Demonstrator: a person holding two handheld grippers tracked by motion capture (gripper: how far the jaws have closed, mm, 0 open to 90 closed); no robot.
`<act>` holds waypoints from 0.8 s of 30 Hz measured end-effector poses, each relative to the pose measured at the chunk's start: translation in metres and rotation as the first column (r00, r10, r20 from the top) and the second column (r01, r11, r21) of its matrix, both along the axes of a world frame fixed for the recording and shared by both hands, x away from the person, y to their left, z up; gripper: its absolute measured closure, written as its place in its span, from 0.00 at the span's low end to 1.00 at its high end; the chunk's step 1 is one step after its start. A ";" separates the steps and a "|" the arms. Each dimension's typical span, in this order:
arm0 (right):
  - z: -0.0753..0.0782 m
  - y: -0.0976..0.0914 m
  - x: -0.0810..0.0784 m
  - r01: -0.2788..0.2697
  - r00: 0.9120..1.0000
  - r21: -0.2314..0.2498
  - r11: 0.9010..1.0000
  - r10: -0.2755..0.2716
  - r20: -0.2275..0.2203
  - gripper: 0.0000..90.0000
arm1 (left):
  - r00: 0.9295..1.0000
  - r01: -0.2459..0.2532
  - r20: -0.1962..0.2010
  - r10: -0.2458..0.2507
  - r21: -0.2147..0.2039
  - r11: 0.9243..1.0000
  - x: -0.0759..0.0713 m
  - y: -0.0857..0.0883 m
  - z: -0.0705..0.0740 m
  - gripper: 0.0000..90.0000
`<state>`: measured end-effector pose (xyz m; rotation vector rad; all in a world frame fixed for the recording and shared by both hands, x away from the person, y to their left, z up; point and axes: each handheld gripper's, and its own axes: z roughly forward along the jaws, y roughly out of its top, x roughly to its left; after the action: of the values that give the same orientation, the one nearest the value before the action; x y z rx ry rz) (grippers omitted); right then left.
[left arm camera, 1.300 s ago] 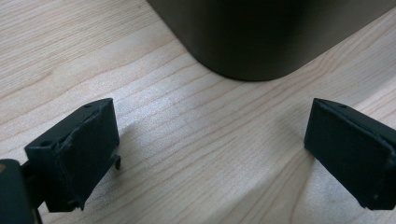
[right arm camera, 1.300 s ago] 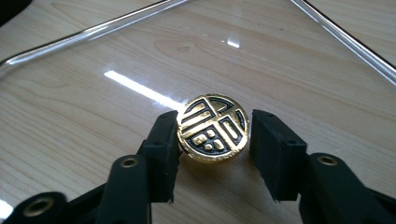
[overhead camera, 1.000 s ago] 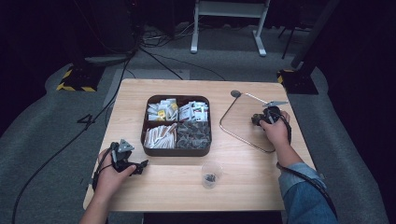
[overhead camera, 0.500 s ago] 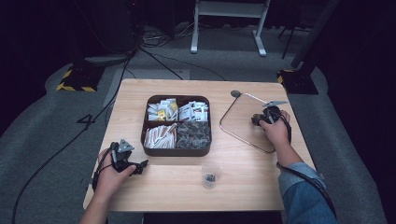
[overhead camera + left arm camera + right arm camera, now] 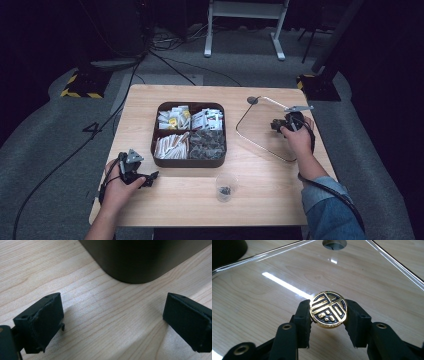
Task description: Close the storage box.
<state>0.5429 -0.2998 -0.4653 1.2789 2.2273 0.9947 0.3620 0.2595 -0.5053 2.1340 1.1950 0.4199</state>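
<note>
A clear glass lid (image 5: 260, 132) with a dark rim lies flat on the wooden table (image 5: 180, 200), right of the brown divided tray (image 5: 189, 162). The lid's round gold-and-black knob (image 5: 328, 309) sits between the jaws of my right gripper (image 5: 328, 313), which is shut on it; the glass lid (image 5: 287, 270) spreads out beneath. From above, the right gripper (image 5: 279, 125) rests over the lid's right part. My left gripper (image 5: 150, 179) is open near the tray's front left corner. In its own view the left gripper (image 5: 112, 320) has only bare wood between its jaws, with the tray wall (image 5: 140, 260) just beyond.
The tray holds several packets and sticks in four compartments. A small clear cup (image 5: 226, 187) with dark bits stands in front of the tray. A grey round disc (image 5: 253, 100) sits by the lid's far corner. Cables run over the floor behind the table.
</note>
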 end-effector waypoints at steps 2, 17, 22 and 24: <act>0.007 0.000 -0.001 -0.005 1.000 0.008 1.000 0.005 0.008 0.66 | 1.000 -0.001 0.002 0.001 -0.002 1.000 0.000 0.000 0.000 0.04; 0.047 0.006 -0.010 -0.046 0.997 0.048 0.998 0.043 0.064 0.66 | 1.000 0.004 0.002 -0.004 0.002 1.000 0.002 0.000 0.000 0.04; 0.062 0.013 -0.013 -0.072 0.994 0.049 0.996 0.068 0.082 0.66 | 1.000 0.004 0.000 -0.004 0.005 1.000 0.002 0.000 0.000 0.04; 0.068 0.016 -0.014 -0.083 0.993 0.049 0.995 0.078 0.087 0.66 | 1.000 0.004 -0.003 -0.004 0.007 1.000 0.002 0.000 0.000 0.04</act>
<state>0.5293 -0.2840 -0.3977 1.1541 2.2170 1.1225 0.3639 0.2593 -0.5049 2.1431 1.1923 0.4201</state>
